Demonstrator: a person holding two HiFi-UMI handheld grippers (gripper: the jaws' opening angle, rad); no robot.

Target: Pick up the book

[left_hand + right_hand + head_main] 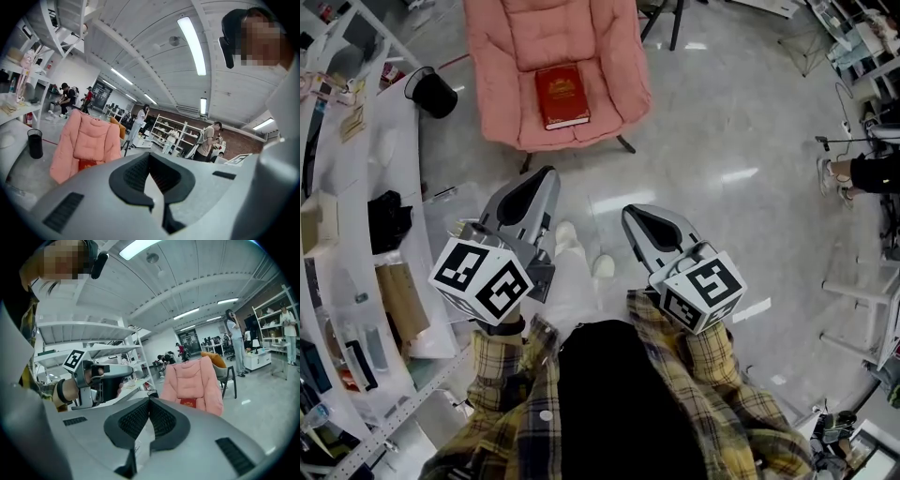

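Polished grey floor (722, 122), pink chair (609, 56) at 12 o'clock bearing the red book (562, 96). Left gripper (546, 176) and right gripper (631, 215), jaws together and empty, should open before straddling its edges.

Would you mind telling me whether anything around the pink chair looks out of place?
Nothing stands out: the red hardcover book lies flat and closed on the seat of the pink padded chair, and the black cylindrical bin stands upright beside it.

Red book (562, 96), apparently closed, on chair (609, 56)
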